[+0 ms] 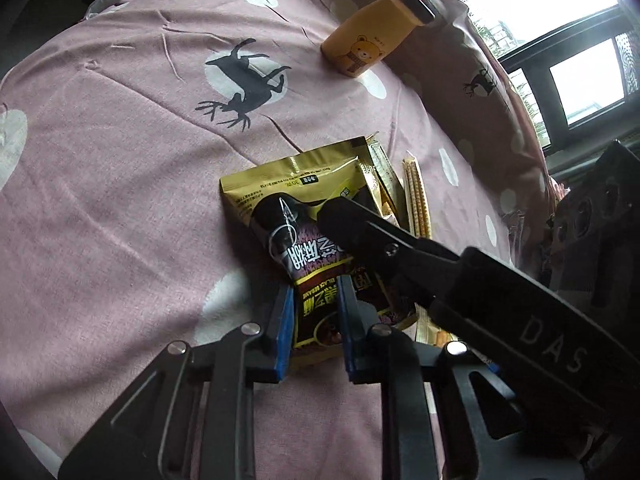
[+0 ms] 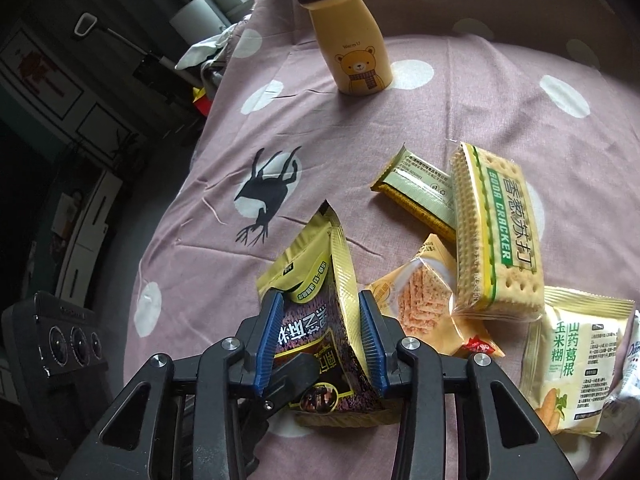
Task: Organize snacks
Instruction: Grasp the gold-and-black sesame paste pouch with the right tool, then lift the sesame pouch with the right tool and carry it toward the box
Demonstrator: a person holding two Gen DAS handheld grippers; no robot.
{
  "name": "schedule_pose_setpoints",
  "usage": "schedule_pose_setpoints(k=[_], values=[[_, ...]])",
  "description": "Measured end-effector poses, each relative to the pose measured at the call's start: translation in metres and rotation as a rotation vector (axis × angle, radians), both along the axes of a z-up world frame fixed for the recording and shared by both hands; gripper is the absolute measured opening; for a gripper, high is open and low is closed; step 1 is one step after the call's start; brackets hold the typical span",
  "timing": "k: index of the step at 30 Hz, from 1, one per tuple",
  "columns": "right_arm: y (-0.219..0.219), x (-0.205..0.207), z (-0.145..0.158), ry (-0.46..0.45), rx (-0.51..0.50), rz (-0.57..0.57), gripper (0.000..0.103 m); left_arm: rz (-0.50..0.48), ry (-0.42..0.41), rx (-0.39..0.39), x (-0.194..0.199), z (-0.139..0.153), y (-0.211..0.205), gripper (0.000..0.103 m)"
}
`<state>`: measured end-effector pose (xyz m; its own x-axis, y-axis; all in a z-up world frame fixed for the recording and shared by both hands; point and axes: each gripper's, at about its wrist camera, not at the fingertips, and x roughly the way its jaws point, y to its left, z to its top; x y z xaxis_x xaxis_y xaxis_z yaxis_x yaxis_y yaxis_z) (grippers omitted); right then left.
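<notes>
A gold and dark purple black sesame packet [image 1: 296, 216] [image 2: 316, 320] stands on edge on the pink deer-print cloth [image 1: 120, 200]. My left gripper [image 1: 314, 312] has its blue pads on either side of the packet's near edge. My right gripper [image 2: 320, 328] is closed on the same packet from the other side; one of its fingers crosses the left wrist view [image 1: 360, 224]. Other snacks lie to the right: a soda cracker pack [image 2: 496, 240], a green-gold bar [image 2: 420, 196], an orange biscuit pack [image 2: 424, 300] and a corn paste packet [image 2: 572, 364].
A yellow bear-print bottle [image 2: 356, 44] [image 1: 372, 36] with a dark cap and red cord stands at the back of the cloth. A black device with round dials [image 2: 60, 344] sits off the cloth's left edge. A window [image 1: 580, 80] is behind.
</notes>
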<state>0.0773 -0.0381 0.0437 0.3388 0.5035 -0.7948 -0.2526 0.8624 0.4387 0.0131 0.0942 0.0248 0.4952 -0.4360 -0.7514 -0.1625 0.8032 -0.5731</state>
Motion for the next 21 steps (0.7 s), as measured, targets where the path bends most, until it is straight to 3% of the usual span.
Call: schedule_pose_setpoints(k=[7,21], values=[[-0.002,-0.01,0.003,0.006,0.069,0.023,0.042,-0.014,-0.069,0.045,-0.007,0.015,-0.011,0.018],[-0.012,-0.059,0.07,-0.252,0.088,-0.016,0.042,-0.04,-0.328,0.087,-0.042,0.069,-0.025,0.021]])
